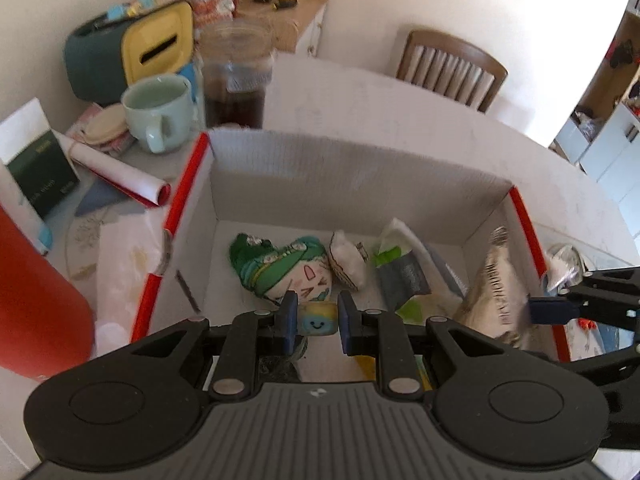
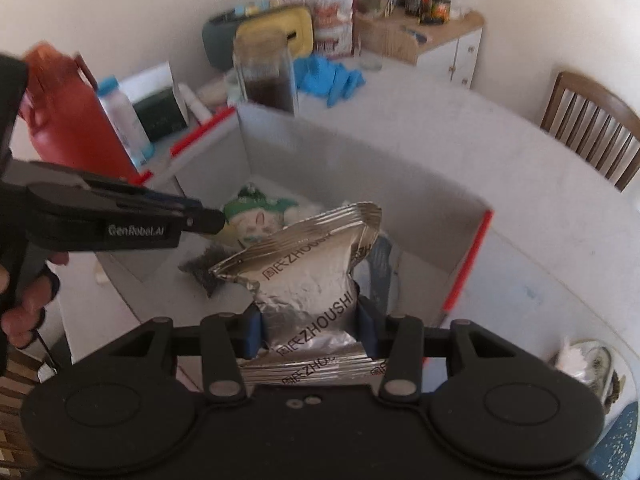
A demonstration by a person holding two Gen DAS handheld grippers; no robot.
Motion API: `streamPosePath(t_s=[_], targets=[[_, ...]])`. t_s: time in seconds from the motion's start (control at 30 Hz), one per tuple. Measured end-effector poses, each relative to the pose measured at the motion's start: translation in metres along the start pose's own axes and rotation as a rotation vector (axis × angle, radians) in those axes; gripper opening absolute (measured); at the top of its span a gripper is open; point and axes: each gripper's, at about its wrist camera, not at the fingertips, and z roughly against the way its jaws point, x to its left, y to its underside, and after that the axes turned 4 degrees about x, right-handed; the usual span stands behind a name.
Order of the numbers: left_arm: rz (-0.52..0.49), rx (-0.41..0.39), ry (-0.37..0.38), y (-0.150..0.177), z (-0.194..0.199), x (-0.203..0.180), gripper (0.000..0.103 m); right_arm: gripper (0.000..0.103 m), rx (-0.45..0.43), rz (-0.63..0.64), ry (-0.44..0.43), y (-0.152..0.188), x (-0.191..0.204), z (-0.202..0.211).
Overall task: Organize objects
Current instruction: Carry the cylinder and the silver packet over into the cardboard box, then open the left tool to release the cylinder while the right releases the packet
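A white cardboard box (image 1: 340, 164) with red edges lies open on the table. In it are a green plush toy (image 1: 280, 272), a small white pouch (image 1: 348, 268) and a tissue packet (image 1: 400, 264). My left gripper (image 1: 317, 322) hangs over the box's near side, shut on a small yellow and blue smiley block (image 1: 318, 320). My right gripper (image 2: 310, 328) is shut on a silver foil pouch (image 2: 312, 264), held upright above the box (image 2: 360, 168). That pouch (image 1: 496, 284) also shows at the box's right side in the left wrist view. A hand holds the left gripper (image 2: 208, 216).
Left of the box stand a pale green mug (image 1: 160, 108), a glass jar (image 1: 236, 80) of dark liquid, a red jug (image 1: 36, 300), a rolled paper (image 1: 120, 172) and a yellow-lidded teal case (image 1: 156, 44). Blue gloves (image 2: 332, 76) lie behind. A wooden chair (image 1: 452, 68) stands beyond the table.
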Motion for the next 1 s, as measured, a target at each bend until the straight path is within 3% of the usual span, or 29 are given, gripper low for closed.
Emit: streamPosePath(t_s=[0.2, 0.5, 0.9, 1.0], targets=[[-0.053, 0.064, 0.016, -0.002, -0.022, -0.007, 0.020, 0.045, 0.052, 0.017, 0.030, 0.003, 0.009, -0.022], [-0.117, 0.144, 0.012, -0.002, -0.048, -0.017, 0.020, 0.045, 0.062, 0.043, 0.070, 0.006, 0.018, -0.034], [-0.117, 0.171, 0.014, -0.003, -0.047, -0.017, 0.021, 0.059, -0.002, 0.043, 0.049, 0.005, 0.016, -0.017], [-0.107, 0.165, 0.018, -0.002, -0.043, -0.017, 0.026, 0.060, -0.022, 0.040, 0.037, 0.008, 0.014, -0.008]])
